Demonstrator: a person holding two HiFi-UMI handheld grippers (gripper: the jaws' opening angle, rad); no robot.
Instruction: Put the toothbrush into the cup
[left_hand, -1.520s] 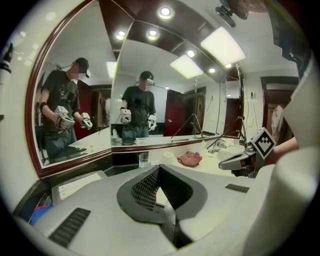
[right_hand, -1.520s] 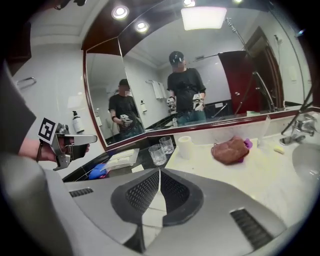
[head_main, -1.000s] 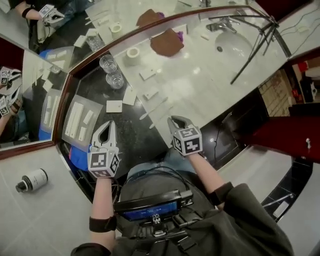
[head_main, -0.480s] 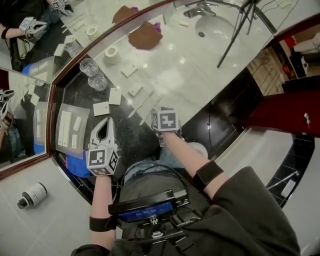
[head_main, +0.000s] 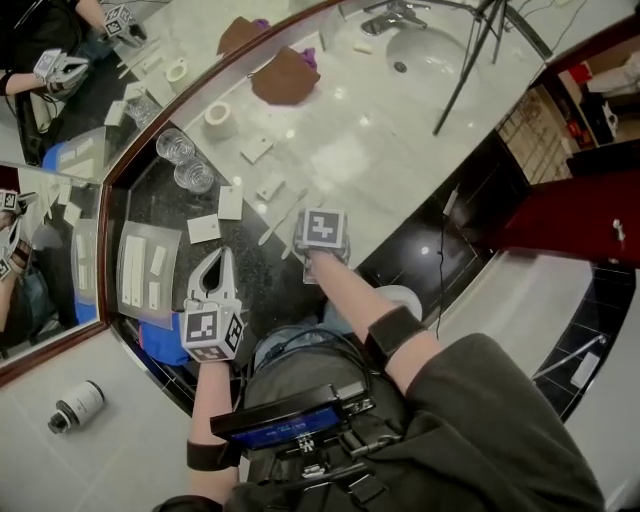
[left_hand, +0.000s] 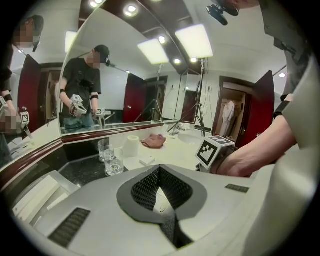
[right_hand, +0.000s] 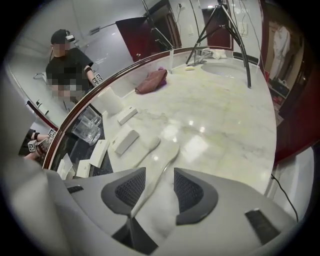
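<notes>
Now, toothbrush: pale and slim, lying flat on the marble table, well apart from the glass cups, on their side away from the mirror.
Right gripper: points steeply down over the toothbrush. Its jaws have just been opening and stand wide, one on either side of the handle, pads not pressing on it.
Left gripper: jaws closed together on nothing, hovering nearer the glass cups than the right gripper is.
Step in hand: by my reading, the pick-up, since the toothbrush is not yet lifted.
Doing it well: lower until both pads flank the handle near mid-length and keep the jaws square across it. Close firmly, as it looks thin and lies on slick stone, and leave one end free to enter a cup.
Neighbour: a second pale stick lies just beside the toothbrush on the cups' side, so the jaw there should not catch it.
Between: flat white packets lie between the cups and the toothbrush and must be carried over.
Risk: the cups stand close together, and a low approach could knock one.
</notes>
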